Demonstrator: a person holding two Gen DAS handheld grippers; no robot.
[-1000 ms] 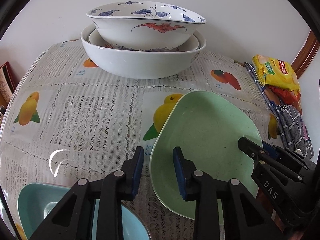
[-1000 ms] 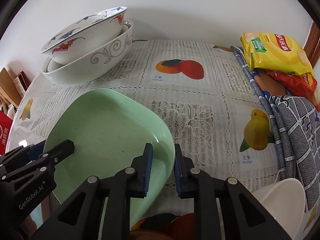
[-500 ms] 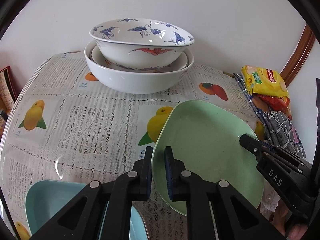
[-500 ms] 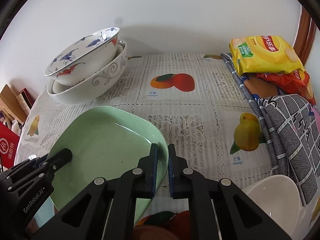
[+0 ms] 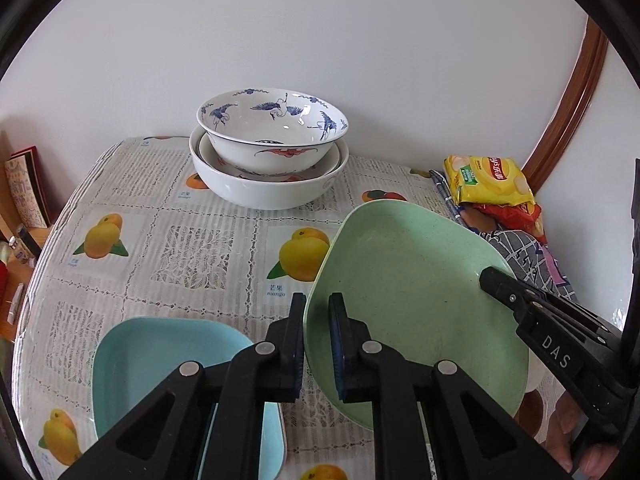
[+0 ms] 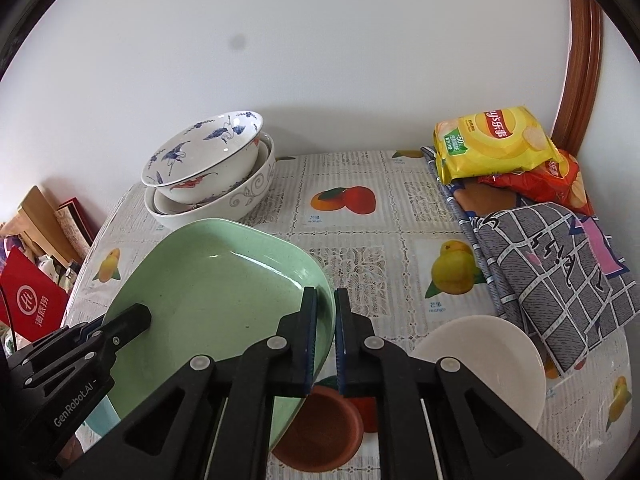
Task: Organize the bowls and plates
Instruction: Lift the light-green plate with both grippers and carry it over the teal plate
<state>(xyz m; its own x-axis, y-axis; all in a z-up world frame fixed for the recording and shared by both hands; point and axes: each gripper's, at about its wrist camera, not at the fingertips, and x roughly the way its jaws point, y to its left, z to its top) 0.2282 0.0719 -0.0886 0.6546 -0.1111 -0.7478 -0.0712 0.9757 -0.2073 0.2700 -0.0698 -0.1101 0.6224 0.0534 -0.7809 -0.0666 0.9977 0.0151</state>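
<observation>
A pale green plate (image 5: 416, 300) is held in the air above the table by both grippers. My left gripper (image 5: 316, 344) is shut on its left rim. My right gripper (image 6: 326, 336) is shut on its right rim; the plate (image 6: 216, 300) fills the left of the right wrist view. A light blue plate (image 5: 160, 368) lies on the table below, to the left. Stacked white bowls with blue cranes (image 5: 272, 148) stand at the back; they also show in the right wrist view (image 6: 208, 168). A white bowl (image 6: 484, 364) and a brown dish (image 6: 324, 428) lie near the right gripper.
Yellow and red snack bags (image 6: 496, 140) and a folded checked cloth (image 6: 560, 272) lie at the table's right side by the wall. Books and red items (image 6: 36, 300) stand off the table's left edge. The tablecloth (image 5: 180, 248) has fruit prints.
Both grippers closed on the green plate's rims and lifted it up and back from the table; the blue plate and the stacked bowls now appear lower and farther away.
</observation>
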